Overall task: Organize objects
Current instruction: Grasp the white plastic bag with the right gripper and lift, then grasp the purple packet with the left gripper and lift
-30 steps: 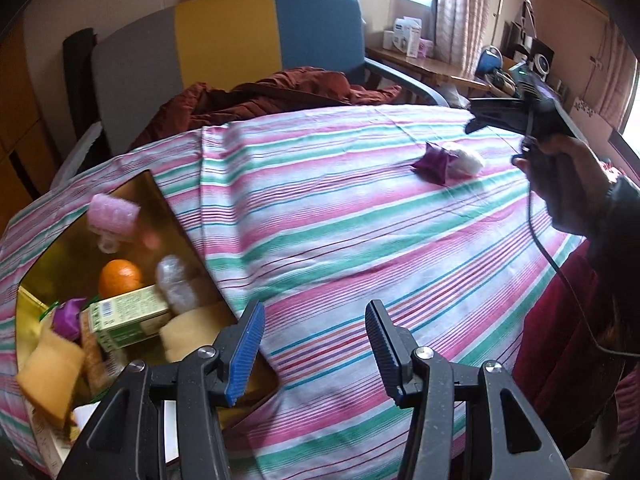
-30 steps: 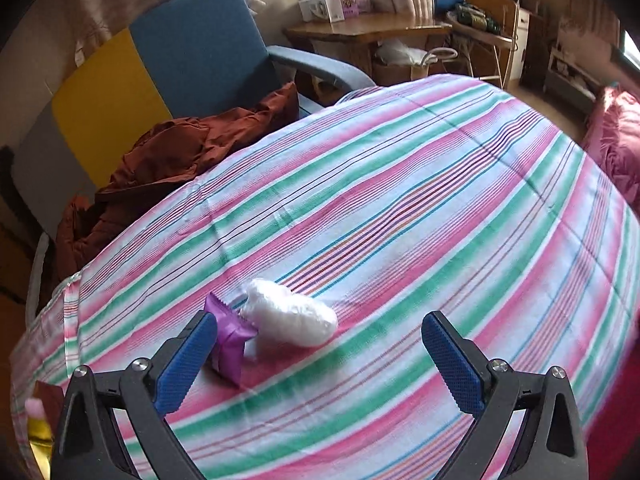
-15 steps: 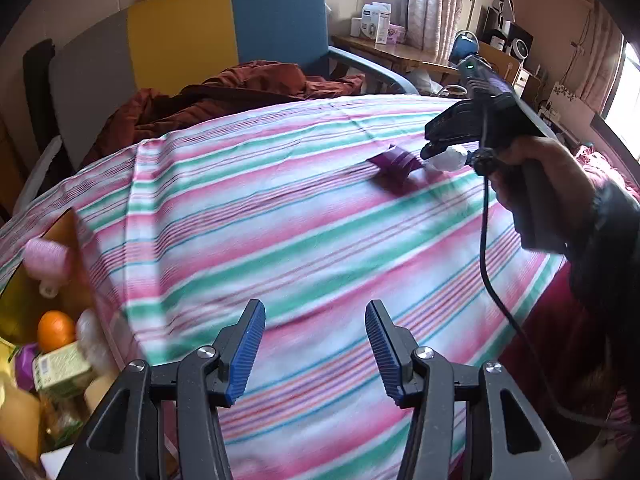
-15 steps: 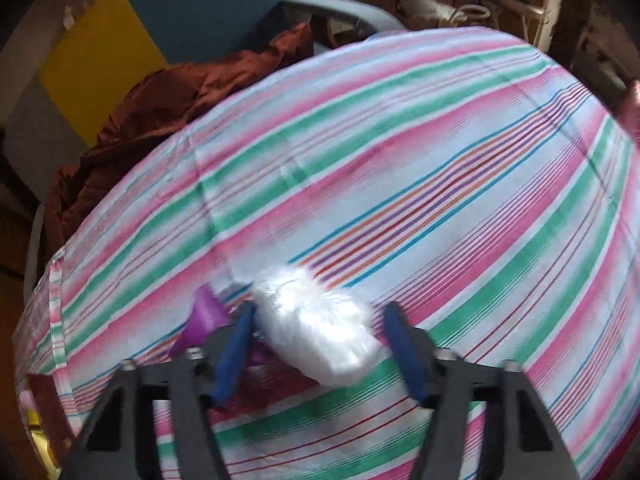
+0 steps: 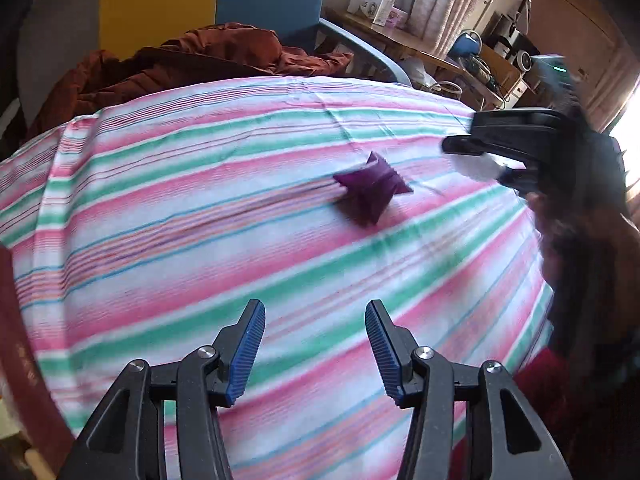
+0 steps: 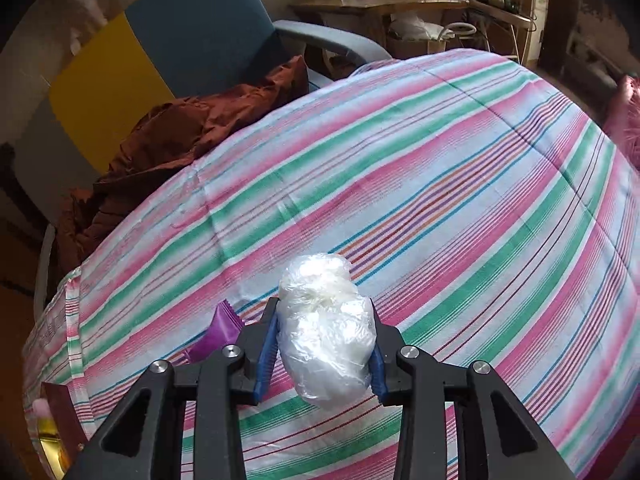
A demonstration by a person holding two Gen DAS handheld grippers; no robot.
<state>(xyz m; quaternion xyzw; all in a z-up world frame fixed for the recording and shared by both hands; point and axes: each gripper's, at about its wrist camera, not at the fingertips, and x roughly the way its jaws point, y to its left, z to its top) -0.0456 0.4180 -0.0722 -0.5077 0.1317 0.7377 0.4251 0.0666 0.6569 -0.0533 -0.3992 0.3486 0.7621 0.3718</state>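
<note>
A white plastic-wrapped bundle (image 6: pixel 326 336) sits between the blue pads of my right gripper (image 6: pixel 322 320). The jaws are closing on it and the pads press its sides. A purple packet (image 6: pixel 220 332) lies on the striped tablecloth (image 6: pixel 440 200) just left of that gripper. In the left wrist view the purple packet (image 5: pixel 370 188) rests mid-table, with the right gripper (image 5: pixel 480 160) and a bit of the white bundle (image 5: pixel 476 168) to its right. My left gripper (image 5: pixel 316 332) hovers over the cloth nearer the front, open, nothing between its fingers.
A chair (image 6: pixel 192 36) with a yellow and blue back stands behind the table, a rust-brown garment (image 6: pixel 180 140) heaped on it. A gold-lined box (image 6: pixel 52 436) shows at the table's left edge. A cluttered desk (image 6: pixel 400 0) stands at the back. A person's hand (image 5: pixel 580 240) holds the right gripper.
My right gripper's jaws went from wide apart to closed around the white bundle. The left wrist view swung right, so the box of items left the picture and the purple packet came nearer.
</note>
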